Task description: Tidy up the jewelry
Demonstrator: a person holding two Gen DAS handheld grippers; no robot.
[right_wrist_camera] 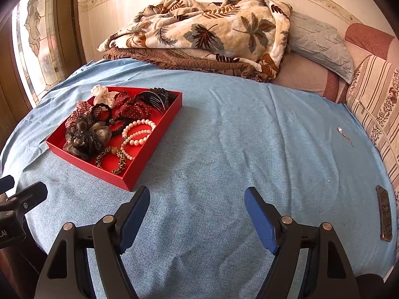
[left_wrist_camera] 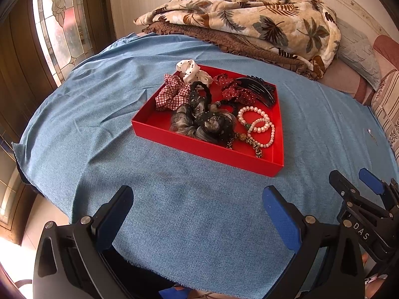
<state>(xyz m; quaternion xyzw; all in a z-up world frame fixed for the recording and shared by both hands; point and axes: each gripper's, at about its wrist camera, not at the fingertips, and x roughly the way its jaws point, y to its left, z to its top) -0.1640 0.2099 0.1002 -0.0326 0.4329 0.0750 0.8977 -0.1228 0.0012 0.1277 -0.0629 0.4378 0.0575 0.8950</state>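
So far nothing is in hand: the left gripper [left_wrist_camera: 197,214] and the right gripper [right_wrist_camera: 197,216] both hang over the near part of the blue cloth [left_wrist_camera: 199,224] spread on the bed, fingers spread wide with only cloth between them.

The red tray [left_wrist_camera: 209,149] lies on the cloth beyond them, to the far left in the right wrist view, and already holds a heap: a white dotted scrunchie [left_wrist_camera: 192,71] at its far edge, a red checked scrunchie [left_wrist_camera: 172,94], a dark red dotted scrunchie [left_wrist_camera: 234,89], a black hair comb [left_wrist_camera: 261,89], a grey-black gauzy scrunchie [left_wrist_camera: 207,122], a pearl bracelet [left_wrist_camera: 259,124] and a leopard-print hair tie [right_wrist_camera: 112,157] near its near corner.

Well to the right, apart from the tray, a small silvery trinket [right_wrist_camera: 340,130] lies alone on the cloth. I judge the sorting is at a pause or near its end, and that stray piece looks like the likeliest thing left to fetch. That would call for the right gripper to reach far right and pinch something very small and flat against soft cloth, where the fingers may catch fabric instead.

What the trinket is I cannot tell; it is too small. A dark flat object [right_wrist_camera: 384,214] at the right edge is distorted, perhaps a phone. The heap hides the tray's floor in places, and the strands beneath are hard to separate.
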